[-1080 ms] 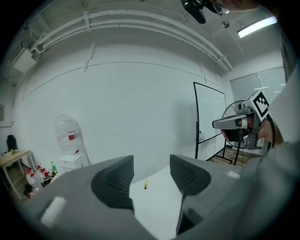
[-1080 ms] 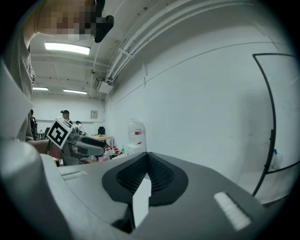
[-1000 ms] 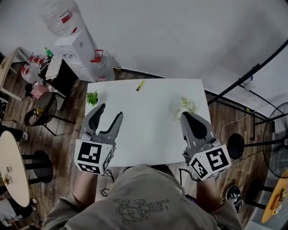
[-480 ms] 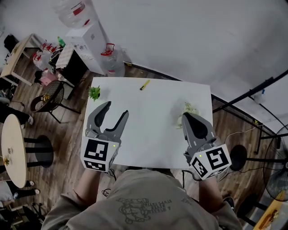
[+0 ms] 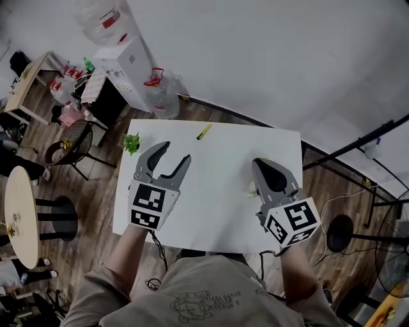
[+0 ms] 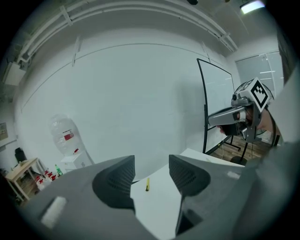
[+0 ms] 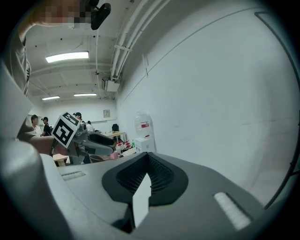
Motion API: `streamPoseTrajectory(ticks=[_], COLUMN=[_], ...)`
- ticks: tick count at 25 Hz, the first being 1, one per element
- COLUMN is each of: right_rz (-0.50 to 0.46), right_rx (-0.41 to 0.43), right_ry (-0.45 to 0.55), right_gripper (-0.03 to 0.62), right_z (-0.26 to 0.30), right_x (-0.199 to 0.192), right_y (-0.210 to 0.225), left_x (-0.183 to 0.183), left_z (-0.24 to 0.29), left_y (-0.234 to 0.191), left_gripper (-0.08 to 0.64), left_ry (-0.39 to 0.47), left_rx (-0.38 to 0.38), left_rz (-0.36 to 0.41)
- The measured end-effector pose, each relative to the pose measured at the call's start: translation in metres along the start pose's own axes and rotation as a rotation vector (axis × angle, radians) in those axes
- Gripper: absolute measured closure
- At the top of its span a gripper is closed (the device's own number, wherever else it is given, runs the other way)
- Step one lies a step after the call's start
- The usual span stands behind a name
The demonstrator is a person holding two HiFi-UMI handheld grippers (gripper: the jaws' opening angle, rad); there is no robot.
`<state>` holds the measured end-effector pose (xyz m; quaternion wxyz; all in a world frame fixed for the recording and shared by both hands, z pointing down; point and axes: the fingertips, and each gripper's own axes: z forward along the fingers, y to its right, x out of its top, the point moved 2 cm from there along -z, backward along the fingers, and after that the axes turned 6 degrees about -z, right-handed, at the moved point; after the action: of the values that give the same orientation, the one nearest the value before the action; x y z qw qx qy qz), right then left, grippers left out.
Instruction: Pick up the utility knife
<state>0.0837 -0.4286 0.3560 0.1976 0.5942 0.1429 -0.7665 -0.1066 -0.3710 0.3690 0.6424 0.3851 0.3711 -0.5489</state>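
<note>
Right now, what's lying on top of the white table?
Yellow utility knife near the far edge, green plant at the far-left corner. The right hand-held gripper covers most of a pale object.

No writing can be read. The red label on the water bottle, far left, is too small, and the print on the person's shirt is blurred. The left gripper and right gripper carry only square markers.

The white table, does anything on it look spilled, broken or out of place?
Nothing stands out. The table is tidy: a yellow knife lies flat near its far edge, and a small green plant sits at the far left corner. A pale bunch beside the right tongs is mostly hidden.
</note>
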Motion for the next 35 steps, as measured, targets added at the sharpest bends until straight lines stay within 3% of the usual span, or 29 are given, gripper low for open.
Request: streamPoseTrajectory(ticks=[10, 16, 25, 31, 35], right_rz=[-0.001, 0.053, 0.123, 0.148, 0.157], right_rx=[-0.028, -0.055, -0.058, -0.051, -0.038], right_ry=[-0.072, -0.098, -0.17, -0.199, -0.218], right_gripper=[0.563, 0.563, 0.563, 0.563, 0.563], right_z=[0.069, 0.104, 0.139, 0.154, 0.161], right_x=[-0.036, -0.072, -0.133, -0.163, -0.18], right_y=[0.018, 0.031, 0.038, 0.039, 0.037], left_x=[-0.05, -0.091, -0.167, -0.21, -0.229], left_z=[0.102, 0.156, 0.231, 0.27, 0.286], left_y=[-0.031, -0.039, -0.042, -0.036, -0.037], left_gripper=[0.336, 0.361, 0.361, 0.37, 0.385], left_ry=[-0.113, -0.117, -0.266, -0.366, -0.397], left_rx=[-0.051, -0.081, -0.111, -0.118, -0.118], left_rz=[-0.021, -0.123, -0.109, 0.035, 0.0])
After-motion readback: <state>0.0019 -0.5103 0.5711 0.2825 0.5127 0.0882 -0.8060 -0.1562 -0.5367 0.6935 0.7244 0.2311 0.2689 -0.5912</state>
